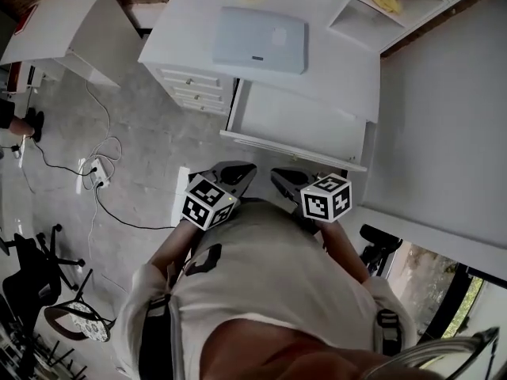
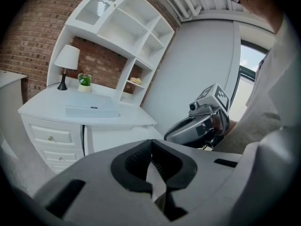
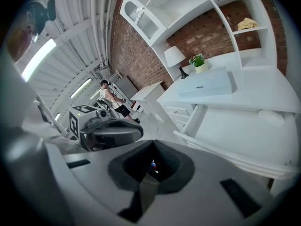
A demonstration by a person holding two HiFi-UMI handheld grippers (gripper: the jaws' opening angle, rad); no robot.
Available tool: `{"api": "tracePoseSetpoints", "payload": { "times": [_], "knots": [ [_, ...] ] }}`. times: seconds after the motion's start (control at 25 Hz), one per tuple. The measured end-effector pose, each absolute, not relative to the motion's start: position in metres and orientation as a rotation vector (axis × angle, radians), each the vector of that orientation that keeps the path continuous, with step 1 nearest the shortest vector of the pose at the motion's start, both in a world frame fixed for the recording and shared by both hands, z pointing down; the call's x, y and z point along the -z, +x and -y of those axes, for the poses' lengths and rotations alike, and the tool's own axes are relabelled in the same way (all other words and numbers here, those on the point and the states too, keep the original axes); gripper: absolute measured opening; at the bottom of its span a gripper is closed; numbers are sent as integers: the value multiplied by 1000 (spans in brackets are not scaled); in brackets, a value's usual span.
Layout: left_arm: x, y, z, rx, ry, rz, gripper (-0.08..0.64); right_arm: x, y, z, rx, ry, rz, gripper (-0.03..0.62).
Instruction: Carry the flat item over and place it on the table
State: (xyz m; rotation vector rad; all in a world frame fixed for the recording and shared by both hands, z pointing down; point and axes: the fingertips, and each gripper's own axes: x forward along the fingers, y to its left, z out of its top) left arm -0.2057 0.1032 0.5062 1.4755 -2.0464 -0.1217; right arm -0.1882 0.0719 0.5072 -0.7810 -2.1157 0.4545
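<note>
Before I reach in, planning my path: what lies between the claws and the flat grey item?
Head view: the desk's pulled-out white shelf, bare, then desktop up to the flat grey item.

Grey, black-padded left tongs (image 1: 247,168) and right tongs (image 1: 277,174); black-and-white marker cube (image 1: 209,201) on each; pale shirt (image 1: 269,267).

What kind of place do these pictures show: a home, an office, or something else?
Probably a home-office corner set up inside a larger workshop or studio hall. A white desk carries a closed laptop and a lamp against a brick wall, while bare pipes run along the high ceiling.
</note>
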Motion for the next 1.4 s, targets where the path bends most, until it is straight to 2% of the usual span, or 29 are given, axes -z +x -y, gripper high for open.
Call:
{"api": "tracePoseSetpoints", "payload": {
  "times": [0.72, 1.4],
  "knots": [
    [-524, -335, -205, 282, 1306, 2109, 20, -515, -283, -137, -260, -759, 2060, 11],
    [-531, -500, -175, 159, 1050, 2249, 21, -532, -375, -26, -548, -622, 2084, 11]
  ]
}}
